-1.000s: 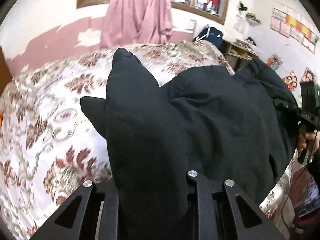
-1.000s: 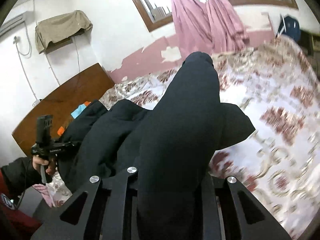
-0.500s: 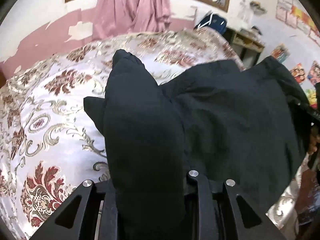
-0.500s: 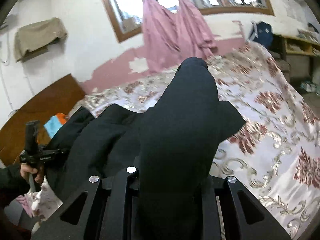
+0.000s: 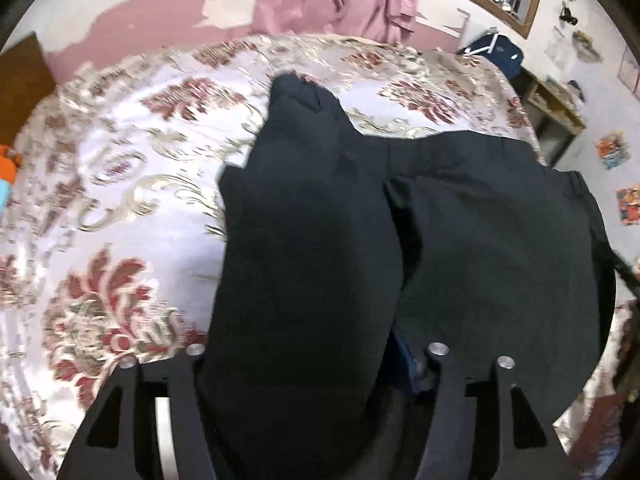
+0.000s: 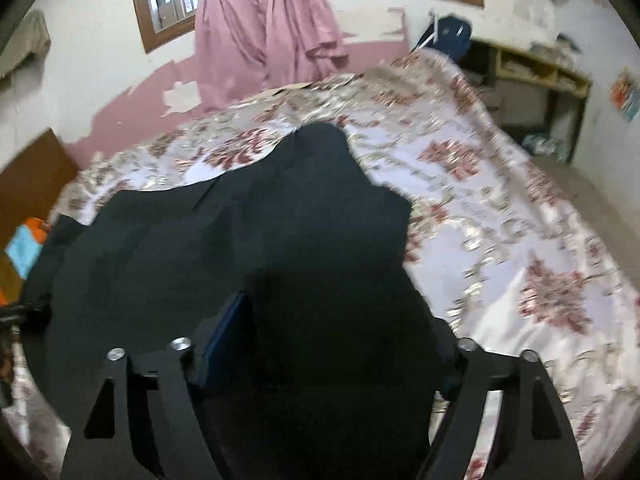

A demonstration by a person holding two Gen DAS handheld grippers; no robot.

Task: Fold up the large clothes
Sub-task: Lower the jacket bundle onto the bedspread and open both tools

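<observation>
Black garment being laid on floral bedspread, spreading toward 12 o'clock. Left gripper and right gripper jaws just being opened, cloth between them, unpinched. Risk: fabric being snagged on fingers during withdrawal, fold being dragged askew.

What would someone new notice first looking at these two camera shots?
A big black garment sprawls over a floral bedspread, a bunched fold running up between the jaws of the left gripper and the right gripper; both have just been opening and stand apart. Behind the bed, pink curtains hang from the window.
</observation>
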